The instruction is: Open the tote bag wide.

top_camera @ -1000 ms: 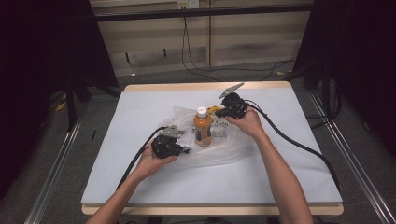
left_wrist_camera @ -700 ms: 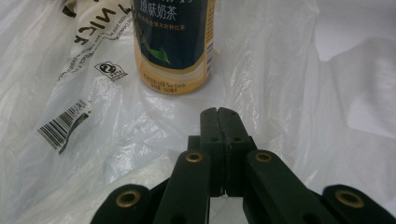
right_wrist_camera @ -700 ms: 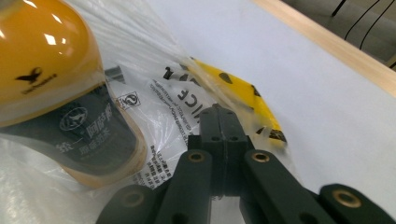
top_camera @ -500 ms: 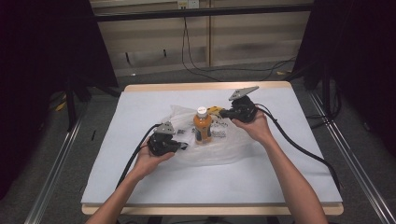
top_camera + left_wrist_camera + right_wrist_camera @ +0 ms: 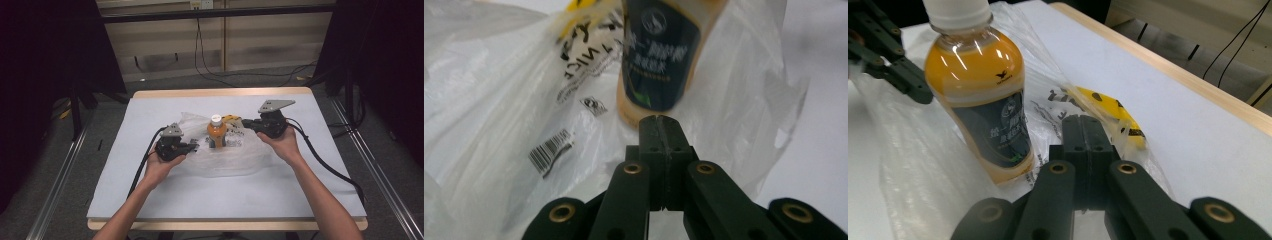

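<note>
Left gripper (image 5: 192, 146) is sitting on the bag (image 5: 225, 157), jaws together, apparently pinching film near the bottle (image 5: 216, 135) base. Bottle is standing upright mid-table on the bag. Right gripper (image 5: 246, 123) is clamping the far bag edge, jaws together. Pull both edges evenly; keep the bottle from tipping.

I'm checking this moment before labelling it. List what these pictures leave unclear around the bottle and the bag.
- Bottle: neck and cap cut off by the top edge in the left gripper view.
- Label print: too blurred to read in the left gripper view, too small in the high view.
- Plastic bag: whether either gripper's shut jaws pinch its film cannot be told; the left gripper and right gripper hide it.
- Yellow patch: crumpled under film.
</note>
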